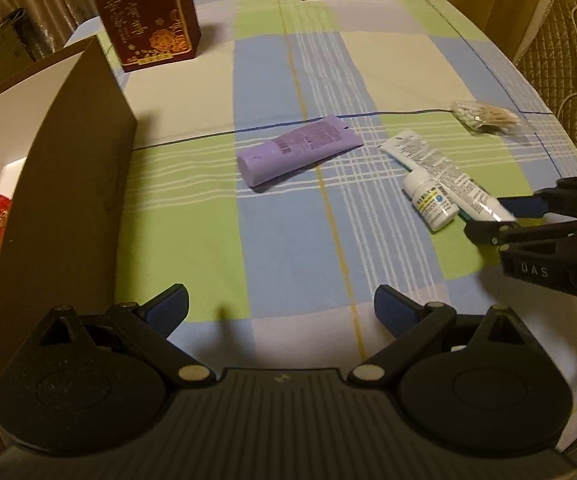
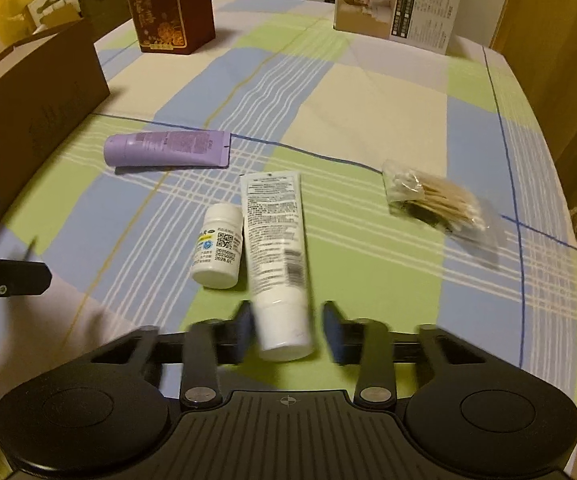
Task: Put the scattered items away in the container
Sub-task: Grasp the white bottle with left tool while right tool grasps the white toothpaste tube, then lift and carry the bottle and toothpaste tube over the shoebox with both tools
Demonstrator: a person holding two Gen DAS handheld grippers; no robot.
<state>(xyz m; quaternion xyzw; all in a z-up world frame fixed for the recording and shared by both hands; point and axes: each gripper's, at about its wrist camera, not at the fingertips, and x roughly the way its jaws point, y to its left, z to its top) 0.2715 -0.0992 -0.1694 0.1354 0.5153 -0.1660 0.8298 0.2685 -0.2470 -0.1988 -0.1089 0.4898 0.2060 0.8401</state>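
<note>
Blue pads are seen on the fingers of both grippers. The right gripper (image 2: 286, 330) is lowered over the cap end of the white tube (image 2: 276, 256), with its jaws parted a little wider than the tube; the left pad appears to be at the tube's side, while a gap is seen at the right pad. Whether any grip has been made cannot be told, as the fingers are blurred. The left gripper (image 1: 280, 312) is held wide open above the checked tablecloth (image 1: 192, 200), with nothing between its jaws.

The white tube lies on the cloth with the small white bottle (image 2: 218, 246) just beside it on its left. The purple tube (image 2: 166, 148) lies farther off, near the cardboard box (image 2: 28, 112), and the bag of cotton swabs (image 2: 436, 200) is well apart to the right. The box is cut off at the frame edge in both views, and its inside is largely hidden by its wall; only scraps of packaging are made out there. Print on the labels is too small to be read.
</note>
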